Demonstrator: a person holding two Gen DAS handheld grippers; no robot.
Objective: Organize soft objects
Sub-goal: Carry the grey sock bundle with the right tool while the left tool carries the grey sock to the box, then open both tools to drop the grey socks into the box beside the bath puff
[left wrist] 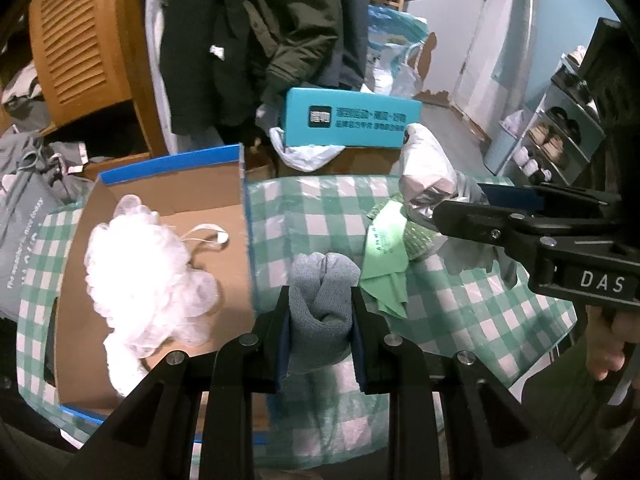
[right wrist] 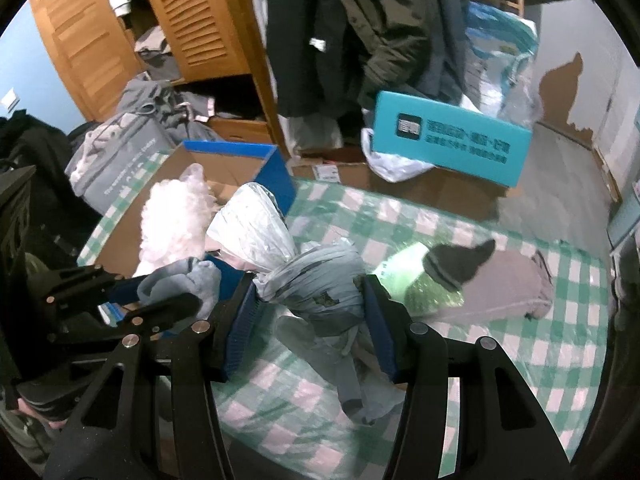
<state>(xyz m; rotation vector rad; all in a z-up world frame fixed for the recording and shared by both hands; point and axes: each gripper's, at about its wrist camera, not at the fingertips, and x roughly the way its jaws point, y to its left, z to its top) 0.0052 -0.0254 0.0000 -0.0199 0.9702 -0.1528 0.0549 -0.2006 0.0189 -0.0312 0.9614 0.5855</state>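
My left gripper point(left wrist: 320, 312) is shut on a rolled grey-blue cloth point(left wrist: 322, 296), held just right of the open cardboard box point(left wrist: 224, 208) with a blue rim. A white mesh bath puff point(left wrist: 148, 276) lies in the box. My right gripper point(right wrist: 310, 300) is shut on the twisted neck of a grey plastic bag bundle point(right wrist: 320, 280), its pale bulging end point(right wrist: 252, 228) reaching toward the box. In the left wrist view the right gripper point(left wrist: 480, 220) holds that bundle point(left wrist: 428, 168) at the right. A green cloth point(left wrist: 384, 256) lies on the checked tablecloth point(left wrist: 460, 312).
A dark sock point(right wrist: 460, 264) and a pinkish-grey cloth point(right wrist: 508, 284) lie on the table at the right, with green items point(right wrist: 408, 276) beside them. A teal box point(right wrist: 448, 140) stands on cardboard behind the table. Hanging coats point(right wrist: 360, 32), a wooden wardrobe point(right wrist: 192, 20) and a shoe rack point(left wrist: 552, 136) surround it.
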